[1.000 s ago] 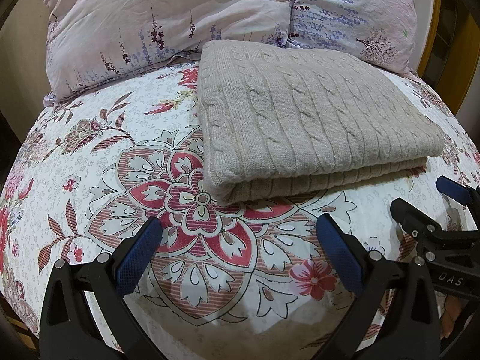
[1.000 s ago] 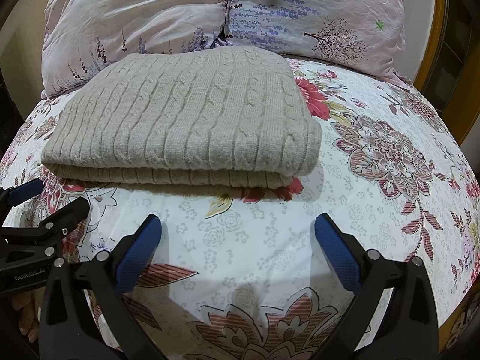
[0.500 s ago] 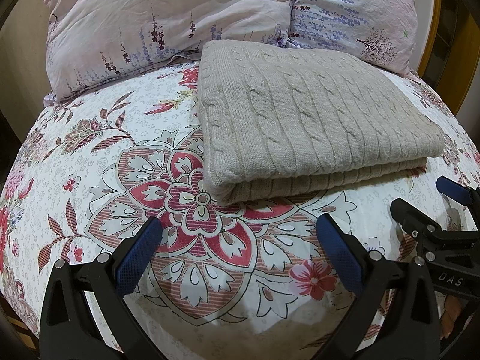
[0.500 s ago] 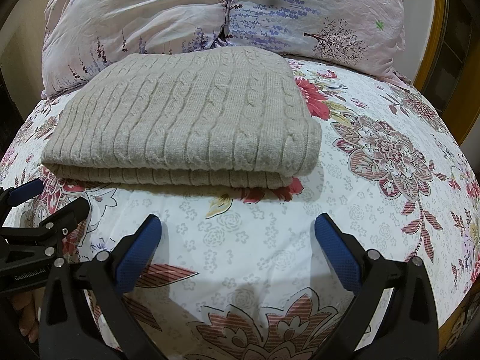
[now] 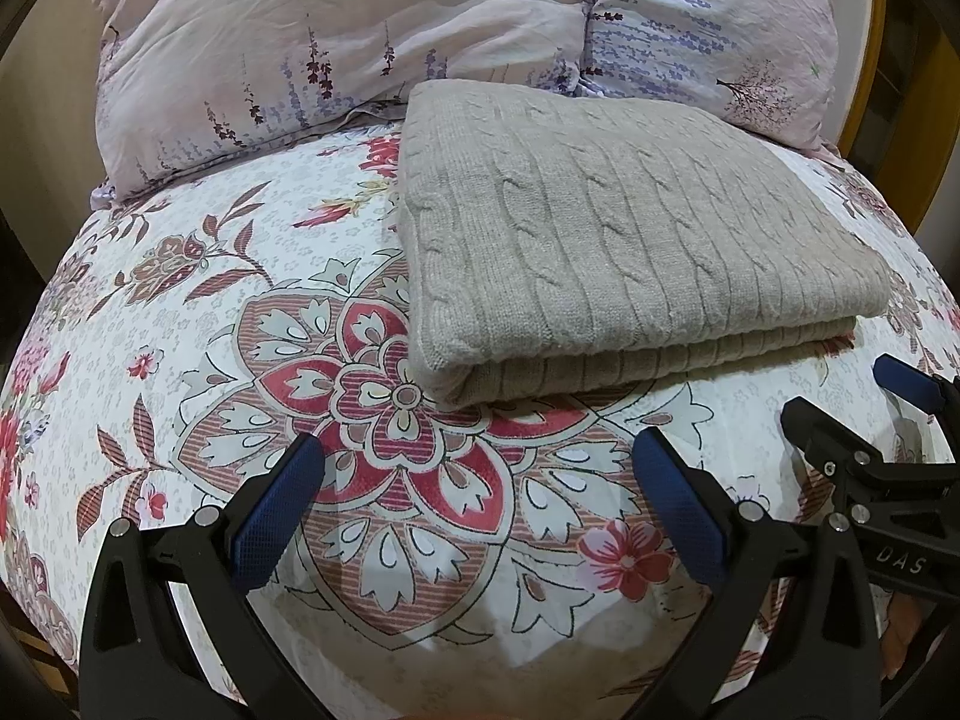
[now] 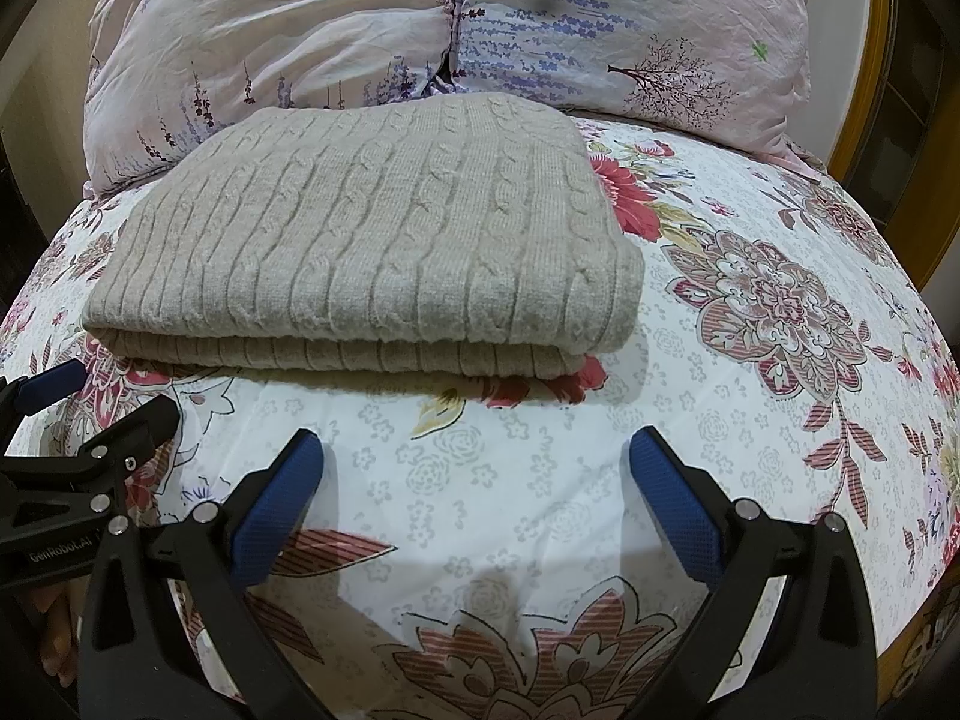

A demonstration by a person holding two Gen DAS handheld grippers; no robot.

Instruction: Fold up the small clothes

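Nothing has changed over the last second: both views match the earlier ones, claws parked, no motion. Left claw (image 5: 477, 501) at 6 o'clock in its own view, blue pads spread wide, empty, hovering over the red medallion of the white floral-print bedsheet (image 5: 180, 312). Right claw (image 6: 474, 498) same: wide apart, holding nothing, over a paler patch of sheet; its neighbour's black frame shows at 8 o'clock. Next out, at 12 to 1 o'clock from the left claw and 11 to 12 from the right, the beige cable-knit sweater (image 6: 372, 246) lies as a flat squared stack, at least two layers showing along the near edge, clear of both claws. Beyond it, two pale pink pillows with lavender sprigs (image 5: 372, 42) against the headboard end. My read: static claws plus a tidy stack means this fold is finished, or paused before another halving.
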